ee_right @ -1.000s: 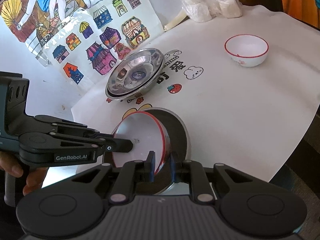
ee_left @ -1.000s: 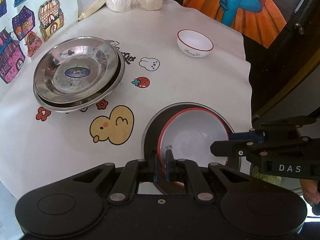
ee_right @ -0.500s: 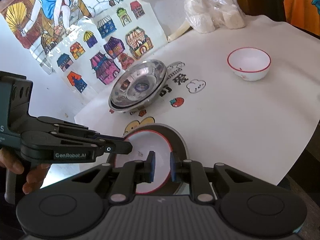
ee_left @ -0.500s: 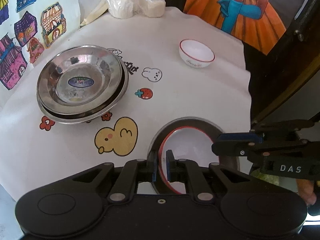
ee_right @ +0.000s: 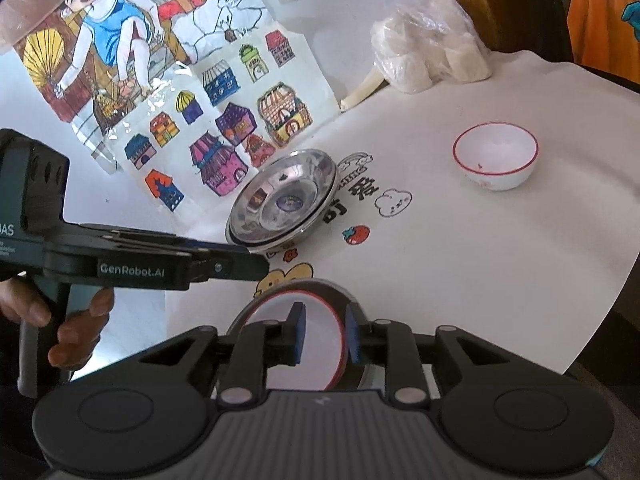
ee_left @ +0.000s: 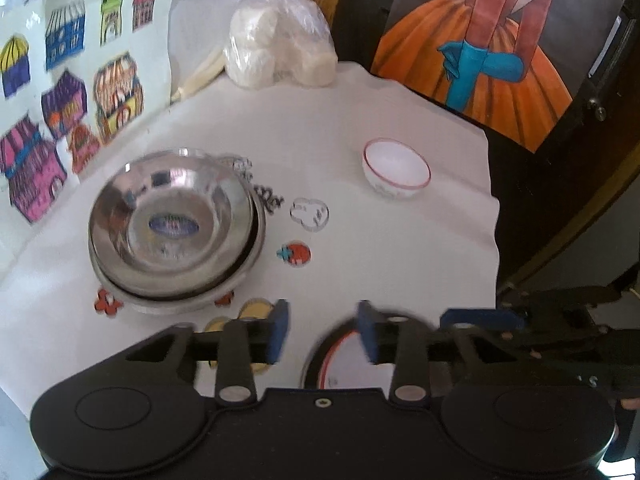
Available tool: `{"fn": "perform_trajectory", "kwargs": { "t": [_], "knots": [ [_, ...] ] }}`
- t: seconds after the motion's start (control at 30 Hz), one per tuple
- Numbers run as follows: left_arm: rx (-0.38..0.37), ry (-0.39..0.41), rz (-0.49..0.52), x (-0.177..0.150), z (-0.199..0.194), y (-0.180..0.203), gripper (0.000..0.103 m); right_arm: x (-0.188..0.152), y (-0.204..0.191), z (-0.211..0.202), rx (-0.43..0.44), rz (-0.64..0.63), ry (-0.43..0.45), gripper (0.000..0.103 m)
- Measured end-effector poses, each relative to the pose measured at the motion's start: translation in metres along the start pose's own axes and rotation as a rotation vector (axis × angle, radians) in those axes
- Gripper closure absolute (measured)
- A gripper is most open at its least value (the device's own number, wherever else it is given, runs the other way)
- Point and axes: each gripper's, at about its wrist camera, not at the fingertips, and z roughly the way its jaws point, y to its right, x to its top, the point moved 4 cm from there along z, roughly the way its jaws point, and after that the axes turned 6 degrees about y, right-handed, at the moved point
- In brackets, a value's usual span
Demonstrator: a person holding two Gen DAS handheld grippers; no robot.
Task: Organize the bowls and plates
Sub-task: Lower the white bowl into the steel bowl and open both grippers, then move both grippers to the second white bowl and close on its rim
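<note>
Plate with the red rim (ee_right: 296, 344) now sitting in the steel plate (ee_right: 352, 308) at the table's near edge, both tongs letting go.

Half a second ago both grippers were pinching that rim; now the left gripper (ee_left: 322, 332) is standing wide apart and lifting clear, and the right gripper (ee_right: 323, 334) is hanging with its jaws parted astride the rim, seemingly gripping nothing. That is looking like a finished placement. Farther out, two stacked steel plates (ee_left: 172, 228) are sitting toward the wall drawings, and the small red-rimmed bowl (ee_right: 495, 158) is waiting alone, well apart on the white tablecloth (ee_right: 500, 260), probably next. A plastic bag (ee_left: 280, 40) is lying at the far edge.
</note>
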Motion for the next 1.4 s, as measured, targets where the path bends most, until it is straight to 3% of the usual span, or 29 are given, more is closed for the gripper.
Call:
{"fn": "perform_trajectory", "kwargs": {
  "t": [0.1, 0.17, 0.27, 0.53, 0.7, 0.93, 1.07, 1.23, 1.4],
  "knots": [
    [0.031, 0.041, 0.027, 0.011, 0.003, 0.006, 0.027, 0.005, 0.005, -0.003, 0.001, 0.005, 0.023, 0.063],
    [0.053, 0.068, 0.042, 0.019, 0.006, 0.009, 0.018, 0.008, 0.008, -0.005, -0.006, 0.004, 0.042, 0.046],
    [0.078, 0.098, 0.05, 0.03, 0.013, 0.012, 0.001, 0.015, 0.016, -0.008, -0.012, 0.011, 0.063, 0.033],
    [0.107, 0.094, 0.021, 0.052, 0.044, 0.012, 0.001, 0.031, 0.042, -0.01, -0.061, 0.035, 0.133, 0.001],
    [0.137, 0.068, 0.03, 0.063, 0.068, 0.013, 0.001, 0.037, 0.061, -0.008, -0.201, -0.033, 0.172, 0.0],
    [0.157, 0.037, 0.027, 0.082, 0.105, 0.021, 0.001, 0.056, 0.103, 0.0, -0.334, 0.01, 0.214, 0.0],
    [0.132, 0.019, 0.027, 0.091, 0.126, 0.028, 0.001, 0.066, 0.127, 0.011, -0.381, -0.003, 0.235, 0.0],
    [0.108, 0.008, 0.021, 0.095, 0.147, 0.034, 0.001, 0.071, 0.143, 0.03, -0.459, -0.129, 0.246, 0.001],
    [0.116, -0.004, 0.007, 0.099, 0.165, 0.034, 0.001, 0.077, 0.15, 0.043, -0.458, -0.13, 0.243, 0.003]
  ]
}}
